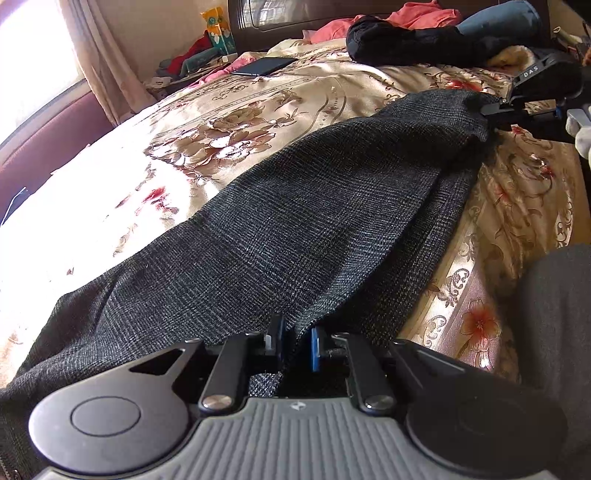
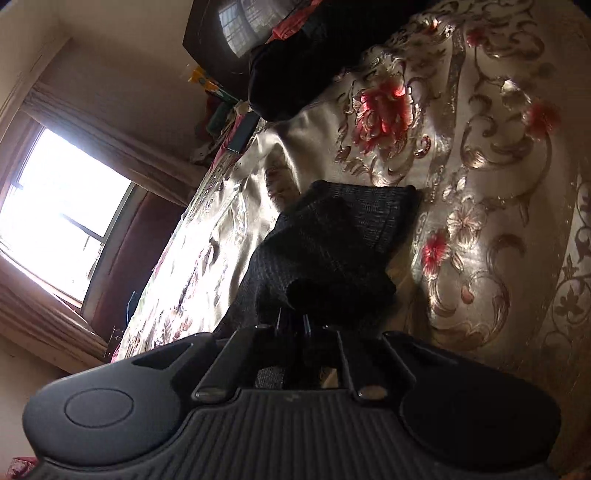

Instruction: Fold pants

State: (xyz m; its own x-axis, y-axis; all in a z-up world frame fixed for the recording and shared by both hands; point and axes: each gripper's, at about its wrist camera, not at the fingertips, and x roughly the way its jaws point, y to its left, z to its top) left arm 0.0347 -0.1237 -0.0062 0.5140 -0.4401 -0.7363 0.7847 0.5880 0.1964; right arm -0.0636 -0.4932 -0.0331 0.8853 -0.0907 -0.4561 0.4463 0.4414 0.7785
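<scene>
Dark grey checked pants [image 1: 295,229] lie stretched along a floral bedspread [image 1: 229,118]. My left gripper [image 1: 295,343] is shut on the near end of the pants, with cloth pinched between its blue pads. My right gripper [image 1: 495,109] shows at the far right of the left wrist view, shut on the other end and holding it slightly lifted. In the right wrist view the right gripper [image 2: 293,323] is shut on a bunched fold of the pants [image 2: 332,243], which hang toward the bedspread [image 2: 480,147].
A black garment [image 1: 406,40], pink clothes [image 1: 417,16] and a blue pillow [image 1: 498,18] lie near the headboard. A dark phone [image 1: 264,66] lies on the bed. A window [image 2: 62,206] and curtains are beyond the bed. A dark cushion [image 1: 554,314] sits at the right.
</scene>
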